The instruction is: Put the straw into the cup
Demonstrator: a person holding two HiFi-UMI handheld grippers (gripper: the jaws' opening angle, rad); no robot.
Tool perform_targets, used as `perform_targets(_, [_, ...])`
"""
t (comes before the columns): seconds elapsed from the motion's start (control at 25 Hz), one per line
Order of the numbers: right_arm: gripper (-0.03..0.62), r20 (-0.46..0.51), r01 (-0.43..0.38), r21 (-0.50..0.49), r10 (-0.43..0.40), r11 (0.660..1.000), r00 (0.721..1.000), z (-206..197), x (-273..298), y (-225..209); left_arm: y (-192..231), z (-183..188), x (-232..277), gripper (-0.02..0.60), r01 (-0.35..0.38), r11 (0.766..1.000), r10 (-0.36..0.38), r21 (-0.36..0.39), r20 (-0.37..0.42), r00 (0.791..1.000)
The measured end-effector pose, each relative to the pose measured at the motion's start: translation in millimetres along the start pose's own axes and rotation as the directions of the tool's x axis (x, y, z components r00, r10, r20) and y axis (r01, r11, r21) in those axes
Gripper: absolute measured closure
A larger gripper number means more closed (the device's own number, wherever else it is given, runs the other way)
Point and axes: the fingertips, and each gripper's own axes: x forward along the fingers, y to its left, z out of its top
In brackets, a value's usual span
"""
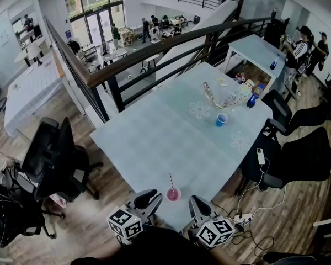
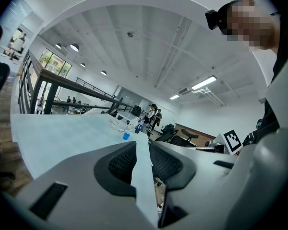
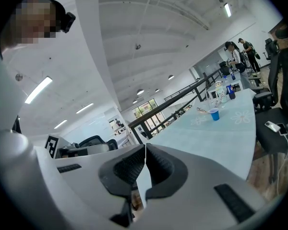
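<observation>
A pink cup (image 1: 172, 194) stands near the front edge of the pale blue table (image 1: 154, 142), and a red-and-white striped straw (image 1: 170, 181) stands in it, leaning a little left. My left gripper (image 1: 155, 196) (image 2: 142, 145) sits just left of the cup, its jaws a narrow gap apart with nothing between them. My right gripper (image 1: 193, 200) (image 3: 145, 146) sits just right of the cup, shut and empty. Neither gripper view shows the pink cup or the straw. Both grippers are apart from the cup.
A blue cup (image 1: 222, 120) (image 2: 126, 135) (image 3: 214, 114) stands mid-table on the right. A blue bottle (image 1: 254, 96) and loose clutter lie at the far end. Black office chairs (image 1: 55, 153) (image 1: 298, 159) flank the table. A railing (image 1: 154, 48) runs behind. Cables lie on the floor at right.
</observation>
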Motion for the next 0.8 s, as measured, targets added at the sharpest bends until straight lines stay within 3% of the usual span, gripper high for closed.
perform_targets(0.8, [0.562,-0.008,-0.005,-0.003,0.005,1.000,1.000,-2.0,1.8,5.4,2.8,-2.2,-2.8,0.479,-0.004,1.000,0.004,-0.011,-0.009,1.000])
